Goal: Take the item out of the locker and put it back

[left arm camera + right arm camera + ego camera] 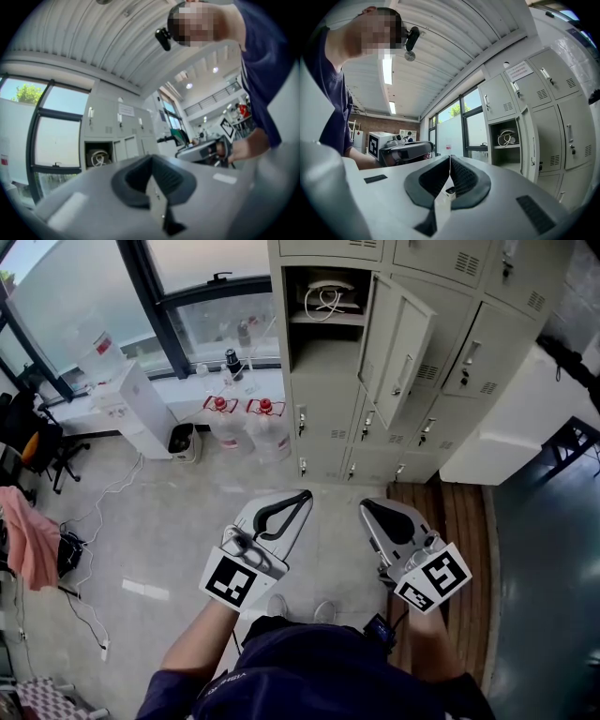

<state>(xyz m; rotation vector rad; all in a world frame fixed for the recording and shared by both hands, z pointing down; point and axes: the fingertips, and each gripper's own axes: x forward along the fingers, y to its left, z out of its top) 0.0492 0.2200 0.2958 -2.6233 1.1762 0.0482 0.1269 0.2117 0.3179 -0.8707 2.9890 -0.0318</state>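
Note:
The grey locker bank (441, 352) stands ahead, and one compartment has its door (398, 348) swung out to the right. On the shelf inside lies a coiled white cable (328, 298), also visible as a cable (98, 158) in the left gripper view and a cable (506, 138) in the right gripper view. My left gripper (307, 493) and right gripper (366, 505) hang side by side well short of the lockers, over the floor. Each has its jaws together with nothing between them. The left gripper (151, 157) and right gripper (450, 156) both point level toward the lockers.
A white water dispenser (141, 409) and two large water bottles (267, 427) stand under the window at left. A white cabinet (506, 437) sits to the right of the lockers beside a wooden floor strip (459, 521). Cables (94, 521) and a pink cloth (28, 535) lie at far left.

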